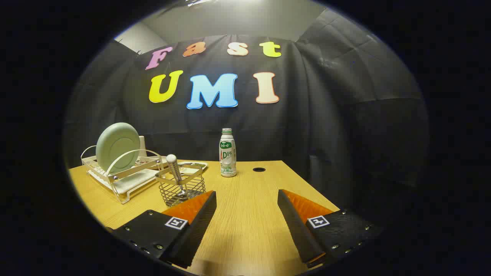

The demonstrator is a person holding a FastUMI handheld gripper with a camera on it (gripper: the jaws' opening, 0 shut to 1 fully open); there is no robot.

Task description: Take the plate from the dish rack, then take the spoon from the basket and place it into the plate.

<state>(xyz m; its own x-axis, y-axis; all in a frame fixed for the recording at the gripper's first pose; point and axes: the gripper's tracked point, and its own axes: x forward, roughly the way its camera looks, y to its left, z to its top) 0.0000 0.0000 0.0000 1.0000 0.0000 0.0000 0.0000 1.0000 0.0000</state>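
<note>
Pale green plate [117, 147] upright in rack [126, 180]; tongs [247, 199] agape, empty.

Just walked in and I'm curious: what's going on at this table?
A person is holding a gripper above a wooden table, its fingers open with nothing between them. Nothing has been picked up yet. The plate stands upright in the dish rack, beyond the left finger. The spoon stands in the wire basket just ahead of that finger. A bottle stands farther back.
</note>
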